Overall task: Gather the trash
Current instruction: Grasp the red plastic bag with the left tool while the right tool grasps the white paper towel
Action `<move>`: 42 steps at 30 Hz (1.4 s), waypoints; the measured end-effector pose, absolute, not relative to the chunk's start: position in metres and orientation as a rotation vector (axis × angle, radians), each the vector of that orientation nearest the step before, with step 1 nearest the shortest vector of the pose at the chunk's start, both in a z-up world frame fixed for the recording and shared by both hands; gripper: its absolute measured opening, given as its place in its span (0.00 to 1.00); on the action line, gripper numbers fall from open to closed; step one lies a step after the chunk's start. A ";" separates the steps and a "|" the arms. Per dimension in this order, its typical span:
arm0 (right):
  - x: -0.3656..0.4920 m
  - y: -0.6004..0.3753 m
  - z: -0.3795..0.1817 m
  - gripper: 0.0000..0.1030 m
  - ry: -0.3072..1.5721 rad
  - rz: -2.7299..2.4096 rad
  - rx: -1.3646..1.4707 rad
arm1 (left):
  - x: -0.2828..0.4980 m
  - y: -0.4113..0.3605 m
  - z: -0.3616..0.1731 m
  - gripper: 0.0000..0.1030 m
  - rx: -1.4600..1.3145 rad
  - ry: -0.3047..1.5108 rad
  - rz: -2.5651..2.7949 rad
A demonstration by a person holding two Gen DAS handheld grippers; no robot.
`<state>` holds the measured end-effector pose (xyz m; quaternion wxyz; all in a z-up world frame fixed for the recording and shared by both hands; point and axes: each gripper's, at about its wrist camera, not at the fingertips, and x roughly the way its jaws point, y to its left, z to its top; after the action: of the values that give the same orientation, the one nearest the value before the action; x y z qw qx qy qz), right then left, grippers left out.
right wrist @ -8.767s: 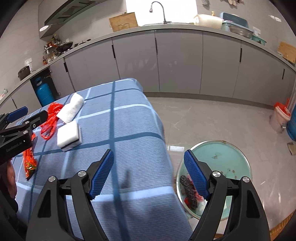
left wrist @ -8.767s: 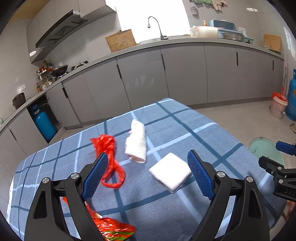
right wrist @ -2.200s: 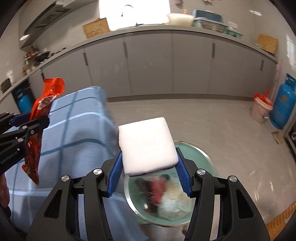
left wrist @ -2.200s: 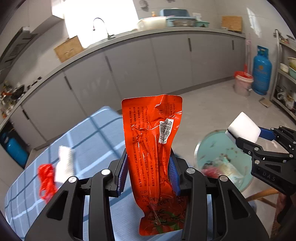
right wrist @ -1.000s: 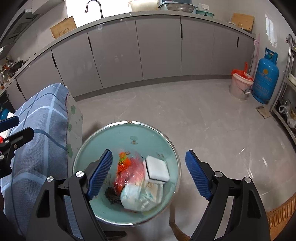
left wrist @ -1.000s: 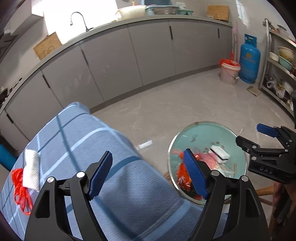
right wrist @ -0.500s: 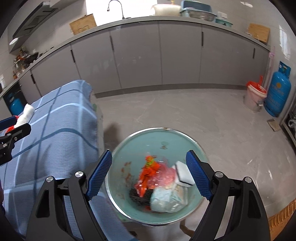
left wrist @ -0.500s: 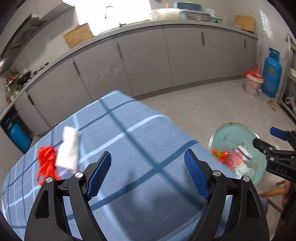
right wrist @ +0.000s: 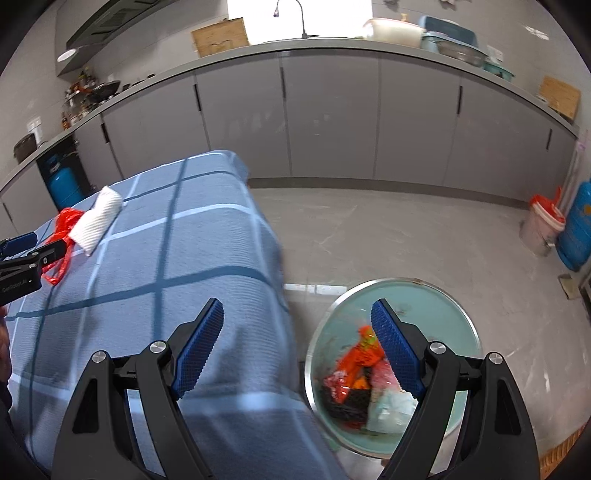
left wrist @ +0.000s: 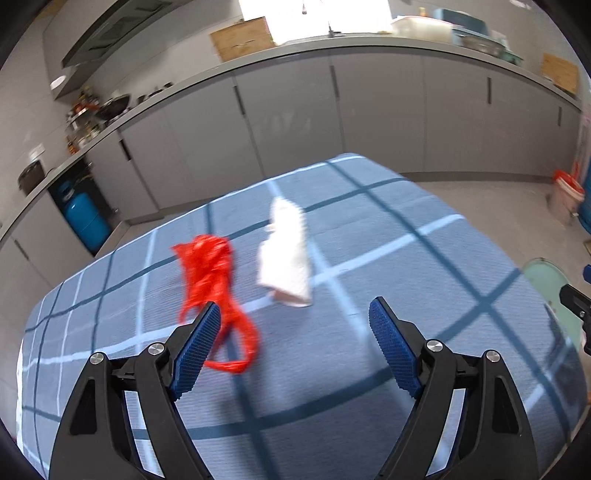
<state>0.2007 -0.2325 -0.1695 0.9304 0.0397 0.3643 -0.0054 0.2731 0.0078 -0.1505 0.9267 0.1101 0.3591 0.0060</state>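
A red plastic bag (left wrist: 212, 280) and a white rolled cloth (left wrist: 286, 254) lie on the blue checked tablecloth (left wrist: 369, 229). My left gripper (left wrist: 293, 321) hovers open just in front of them, its left pad overlapping the bag's loop, with nothing between the pads. My right gripper (right wrist: 297, 321) is open and empty above the table's right edge. Below it on the floor stands the pale green bin (right wrist: 436, 306) holding an orange wrapper (right wrist: 360, 360) and other trash. The right wrist view also shows the red bag (right wrist: 61, 225), the cloth (right wrist: 96, 218) and the left gripper (right wrist: 22, 254) at far left.
Grey kitchen cabinets (right wrist: 332, 110) run along the back under a counter with a sink tap (right wrist: 295, 14). A blue gas cylinder (right wrist: 578, 225) and a white bucket (right wrist: 541, 225) stand at the right wall. Another blue cylinder (left wrist: 83, 218) sits at the left. Tiled floor (right wrist: 388, 236) lies beyond the table.
Both grippers swung left, away from the bin and back over the table. The red bag and white cloth now sit near the middle of the left wrist view, close to its pads.
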 end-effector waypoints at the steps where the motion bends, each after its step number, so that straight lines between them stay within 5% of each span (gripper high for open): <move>1: 0.203 -0.226 -0.168 0.79 0.746 -0.001 0.075 | 0.273 0.013 -0.151 0.79 0.222 0.737 0.020; 33: 0.253 -0.114 -0.165 0.80 0.779 0.171 -0.026 | 0.346 0.103 -0.187 0.77 0.123 0.822 0.165; 37: 0.258 -0.105 -0.163 0.80 0.779 0.184 -0.040 | 0.346 0.107 -0.192 0.24 0.100 0.848 0.123; 42: 0.271 -0.084 -0.156 0.80 0.780 0.215 -0.065 | 0.338 0.117 -0.189 0.09 0.099 0.854 0.121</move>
<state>0.2710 -0.0841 -0.1557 0.9187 -0.0318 0.3795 0.1044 0.3382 0.1169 -0.1892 0.9072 0.0480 0.4138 0.0585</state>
